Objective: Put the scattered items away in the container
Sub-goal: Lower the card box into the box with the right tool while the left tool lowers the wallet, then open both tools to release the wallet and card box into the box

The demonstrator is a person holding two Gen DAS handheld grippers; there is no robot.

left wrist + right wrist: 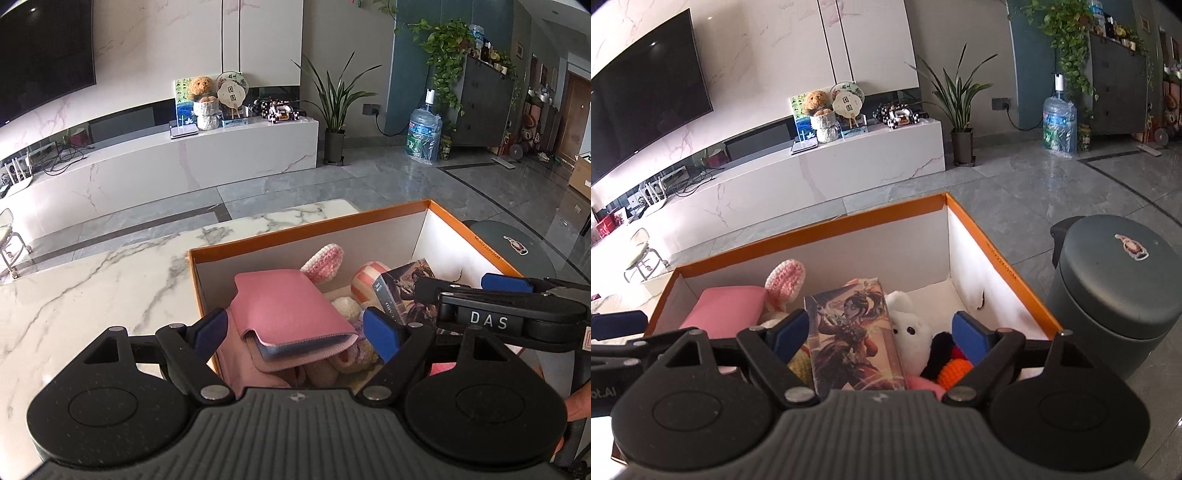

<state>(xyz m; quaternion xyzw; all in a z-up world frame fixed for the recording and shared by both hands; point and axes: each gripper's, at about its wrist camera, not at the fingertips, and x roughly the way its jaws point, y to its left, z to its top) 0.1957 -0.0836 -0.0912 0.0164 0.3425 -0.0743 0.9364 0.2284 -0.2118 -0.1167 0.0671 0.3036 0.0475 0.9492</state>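
Note:
An orange-rimmed cardboard box (314, 229) (812, 229) holds several items. A pink pouch (288, 306) (720, 306) lies on top at its left. An illustrated card box (853, 343) (399, 291) lies in the middle. Around them sit a pink-and-white crochet ear (785, 280), a white plush (908, 328) and an orange crochet piece (955, 369). My left gripper (295, 332) hovers open over the pink pouch without touching it. My right gripper (881, 334) hangs open over the card box, pads clear of it.
The box stands on a white marble table (92, 288). A dark grey lidded bin (1115, 280) stands right of the box on the grey floor. A hand (578, 402) shows at the right edge. The TV bench runs along the far wall.

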